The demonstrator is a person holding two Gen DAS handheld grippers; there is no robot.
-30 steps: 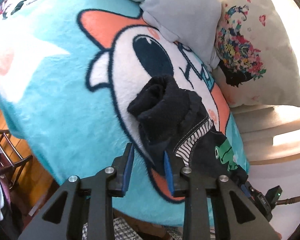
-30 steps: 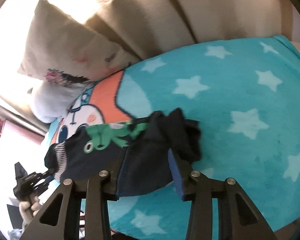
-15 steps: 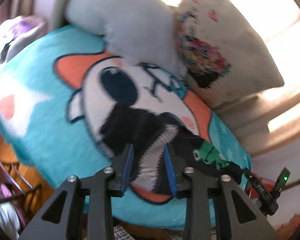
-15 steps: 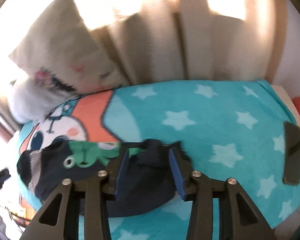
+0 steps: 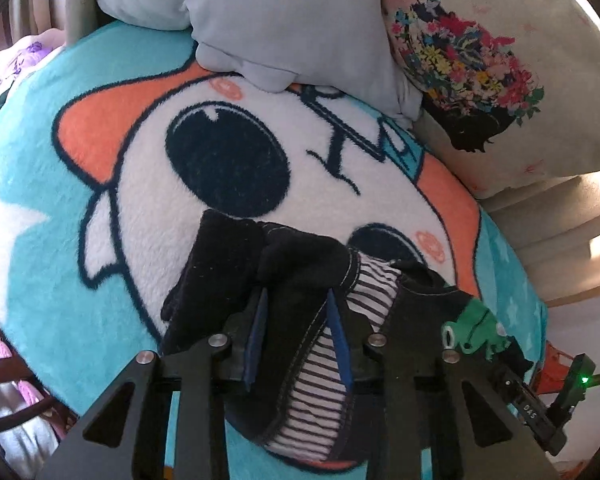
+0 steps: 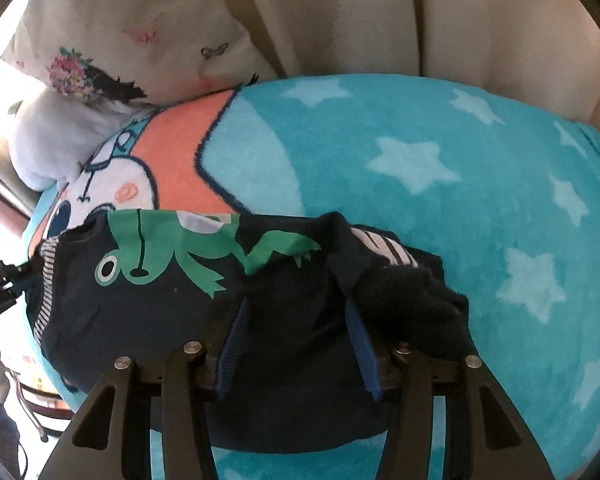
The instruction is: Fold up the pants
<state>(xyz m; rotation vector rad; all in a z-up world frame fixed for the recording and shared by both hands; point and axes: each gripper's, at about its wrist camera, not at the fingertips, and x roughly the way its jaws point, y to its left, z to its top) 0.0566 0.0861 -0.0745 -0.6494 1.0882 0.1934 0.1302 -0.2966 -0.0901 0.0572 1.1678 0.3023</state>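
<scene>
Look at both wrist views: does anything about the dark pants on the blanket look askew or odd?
Yes. The dark pants lie bunched on the blanket, not flat. At the waist the striped lining is turned outward, and a crumpled end heaps up near the right gripper. Nothing looks torn or spilled.

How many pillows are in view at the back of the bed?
2. A cream floral-print pillow leans against the beige headboard; a plain pale grey pillow lies beside it, resting on the turquoise cartoon fleece blanket. More may sit outside the views.
</scene>
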